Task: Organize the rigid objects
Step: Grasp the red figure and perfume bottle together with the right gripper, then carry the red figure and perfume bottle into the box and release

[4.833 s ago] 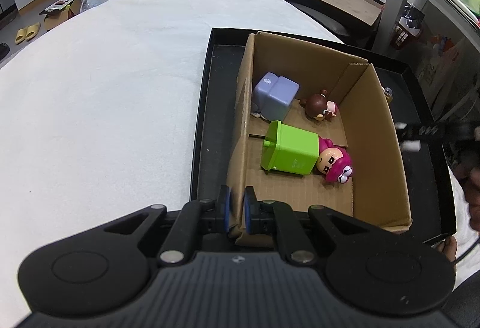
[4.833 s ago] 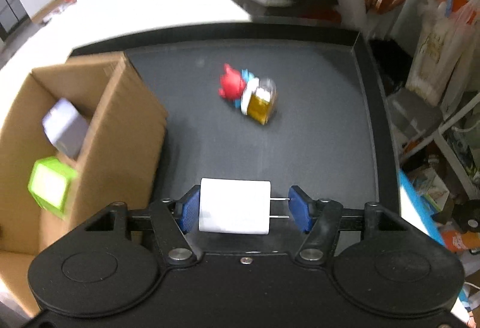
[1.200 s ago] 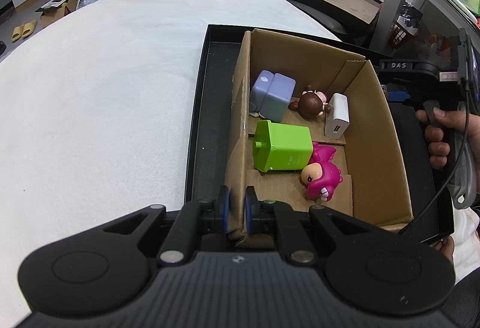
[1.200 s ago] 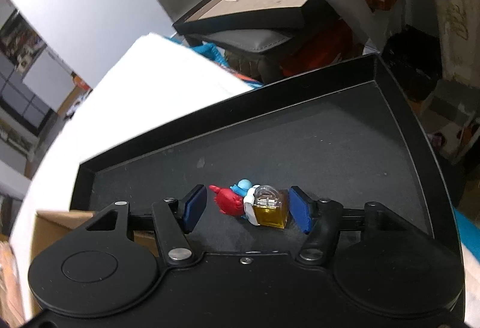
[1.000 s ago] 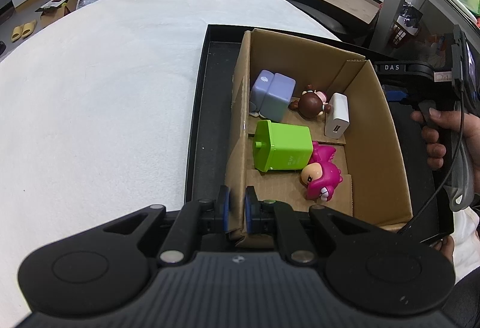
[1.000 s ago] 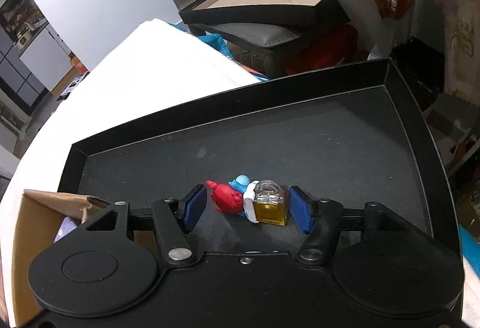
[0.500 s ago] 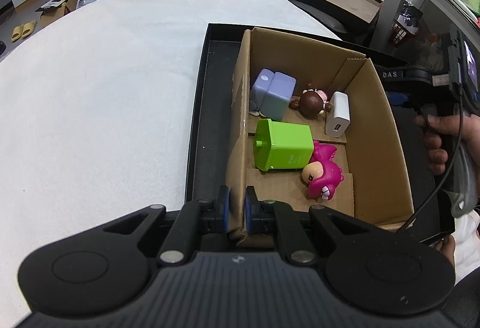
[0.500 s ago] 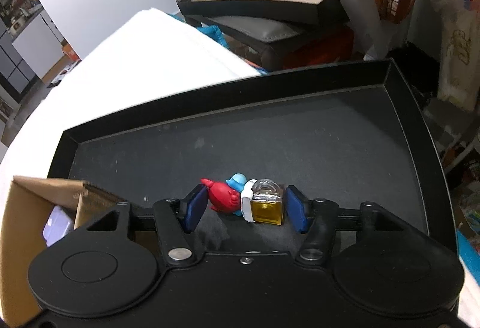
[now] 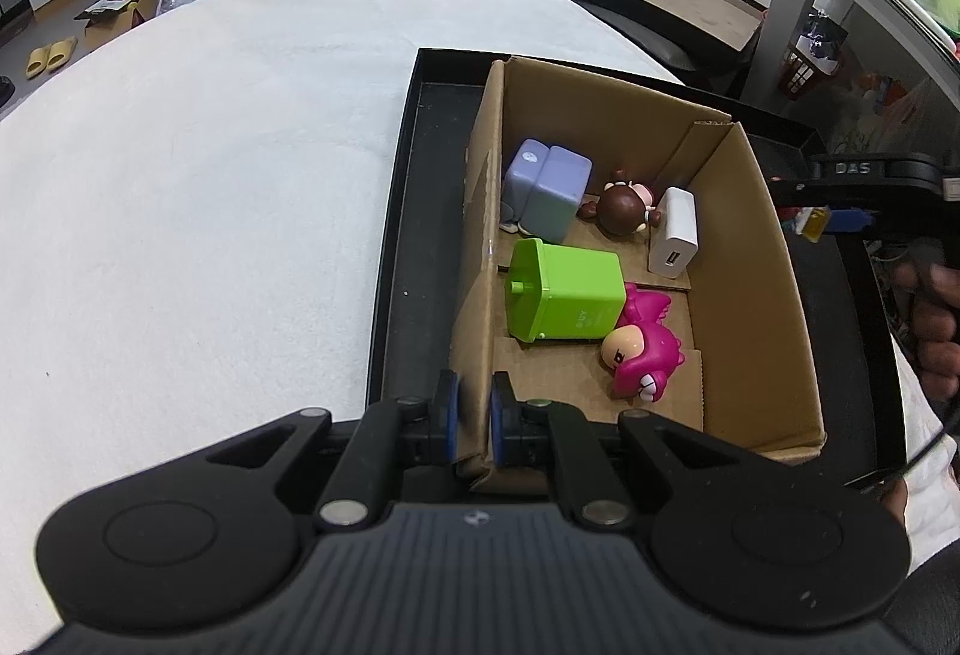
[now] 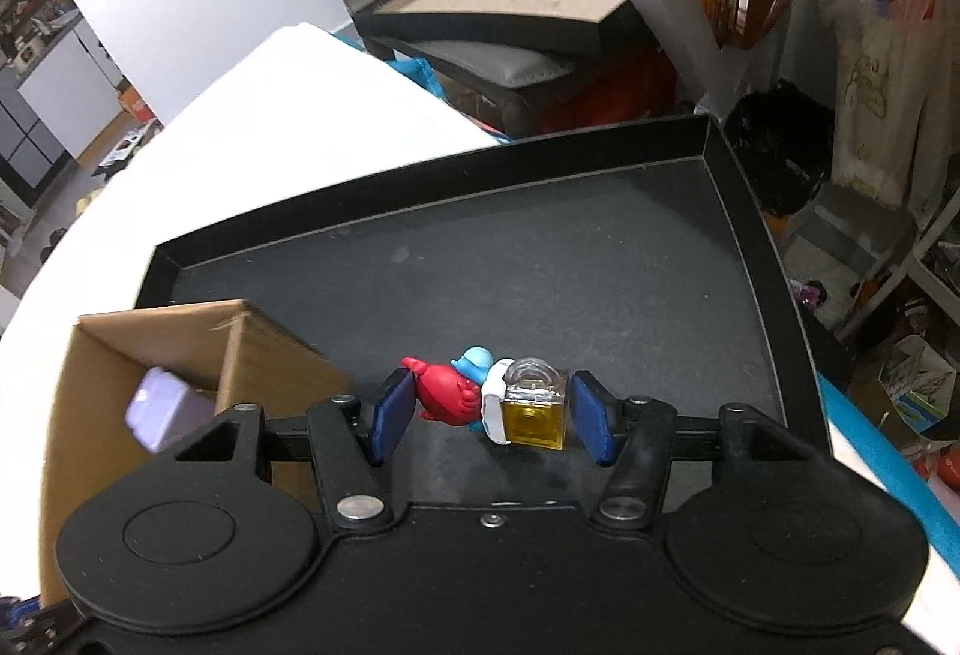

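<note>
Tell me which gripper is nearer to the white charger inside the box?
Left. The left gripper is clamped on the box wall near the charger. The right gripper is outside the box, over the tray, holding a small figure.

white-covered table (image 9: 198, 163) – black tray (image 9: 414, 211) lies directly on it, near right edge.

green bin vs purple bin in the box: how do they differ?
The green bin looks larger than the purple bin, though it is nearer the camera. The green one is bright lime; the purple one is pale lilac. The green one sits mid-box beside the pink toy; the purple one lies toward the far end beside the brown figurine. Both are toy bins lying on their sides along the same wall of the cardboard box.
</note>
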`<state>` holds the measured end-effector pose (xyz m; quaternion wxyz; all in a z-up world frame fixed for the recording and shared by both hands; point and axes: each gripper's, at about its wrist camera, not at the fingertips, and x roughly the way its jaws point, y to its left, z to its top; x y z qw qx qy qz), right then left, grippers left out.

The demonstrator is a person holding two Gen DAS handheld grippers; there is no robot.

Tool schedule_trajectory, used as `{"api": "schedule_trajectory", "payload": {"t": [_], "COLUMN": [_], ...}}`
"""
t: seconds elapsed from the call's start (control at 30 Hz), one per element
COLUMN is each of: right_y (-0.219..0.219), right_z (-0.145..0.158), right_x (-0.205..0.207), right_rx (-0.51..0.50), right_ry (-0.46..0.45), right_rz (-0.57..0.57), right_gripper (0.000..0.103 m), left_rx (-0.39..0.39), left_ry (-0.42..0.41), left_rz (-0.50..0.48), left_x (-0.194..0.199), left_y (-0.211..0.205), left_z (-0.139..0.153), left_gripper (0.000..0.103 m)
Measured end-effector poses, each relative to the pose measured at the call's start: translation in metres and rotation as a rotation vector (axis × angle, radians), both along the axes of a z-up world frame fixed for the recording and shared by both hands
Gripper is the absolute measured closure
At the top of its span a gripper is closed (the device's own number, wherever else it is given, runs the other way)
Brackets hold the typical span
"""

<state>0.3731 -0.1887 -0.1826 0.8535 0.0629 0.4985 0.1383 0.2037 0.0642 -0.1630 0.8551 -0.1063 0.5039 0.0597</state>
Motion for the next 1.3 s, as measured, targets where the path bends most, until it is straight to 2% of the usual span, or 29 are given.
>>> {"api": "schedule_trajectory", "payload": {"t": [0.83,1.3], "right_y": [-0.017,-0.012], "right_z": [0.054,0.079], "right_x": [-0.052,-0.063], "right_rx": [0.087,0.131], "right_ry": [-0.124,-0.179], "right_rz": [0.018,0.072], "right_gripper": [0.047,0.047], "left_rx": [-0.001,-0.002], "left_ry": [0.000,0.004], "left_rz": [-0.001,0.002], "left_x": [0.000,0.000], "left_y": [-0.001,-0.001], "left_z": [0.002,0.001], "left_gripper": [0.093,0.094]}}
